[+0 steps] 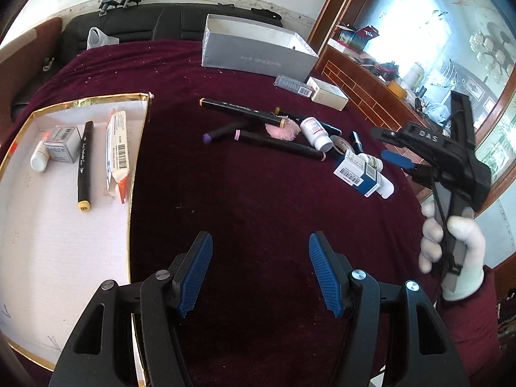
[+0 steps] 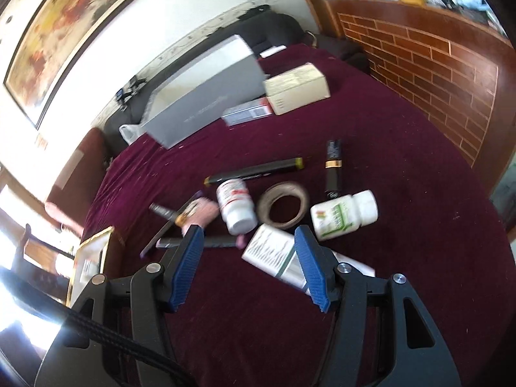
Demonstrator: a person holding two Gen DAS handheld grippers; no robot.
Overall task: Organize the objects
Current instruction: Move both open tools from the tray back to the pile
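Observation:
A gold-rimmed white tray (image 1: 48,242) at left holds a small bottle (image 1: 40,158), a grey box (image 1: 61,143), a black marker (image 1: 84,164) and a tube (image 1: 118,151). A loose pile lies on the maroon cloth: markers (image 1: 240,111), a white pill bottle (image 1: 316,132), a tape roll (image 2: 283,204), a green-label bottle (image 2: 343,214), a blue-white carton (image 1: 354,171) and a lipstick (image 2: 333,169). My left gripper (image 1: 260,272) is open and empty beside the tray. My right gripper (image 2: 248,266) is open, hovering over the carton (image 2: 274,253); it shows in the left view (image 1: 396,158).
A grey open box (image 1: 254,48) stands at the back, with a cream carton (image 1: 329,92) and a flat barcode box (image 1: 293,84) beside it. A brick-patterned wooden counter (image 2: 435,74) borders the right side. A black sofa (image 1: 129,24) lies behind.

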